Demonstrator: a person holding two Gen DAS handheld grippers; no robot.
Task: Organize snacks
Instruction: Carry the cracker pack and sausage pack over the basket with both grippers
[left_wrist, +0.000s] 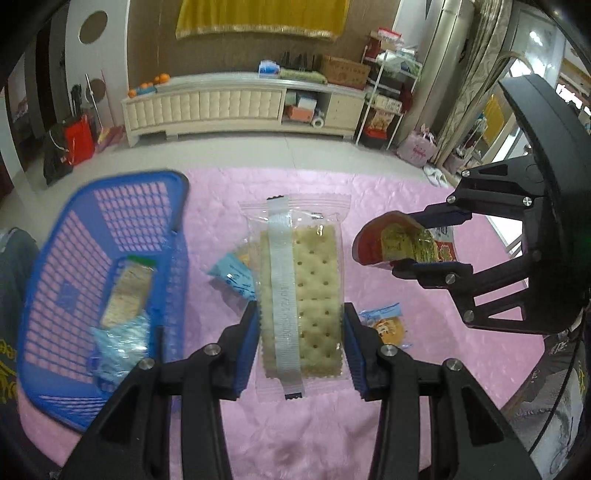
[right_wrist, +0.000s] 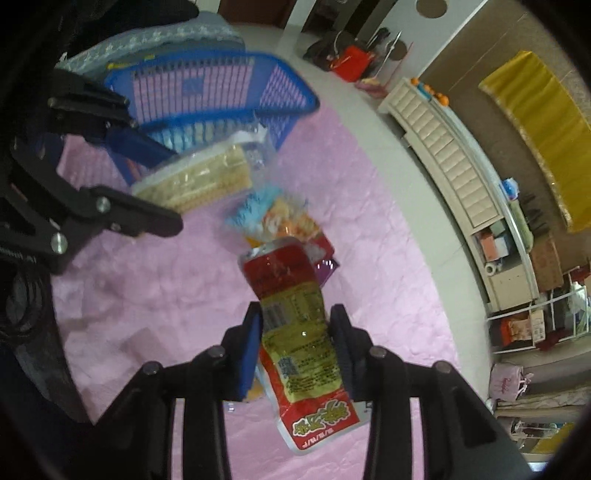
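Over the pink cloth (left_wrist: 288, 435) we have both tools loaded. Our left gripper (left_wrist: 301, 347) is clamped partway on the clear cracker pack (left_wrist: 301, 291), pinched across its width so it hangs flat. Our right gripper (right_wrist: 295, 349) squeezes the red-and-yellow pouch (right_wrist: 295, 325) at its middle, clear of the table. The blue basket (left_wrist: 110, 206), already holding two packets, sits just left, likely the drop point. More snacks lie on the cloth, including a blue-wrapped one (left_wrist: 232, 275).
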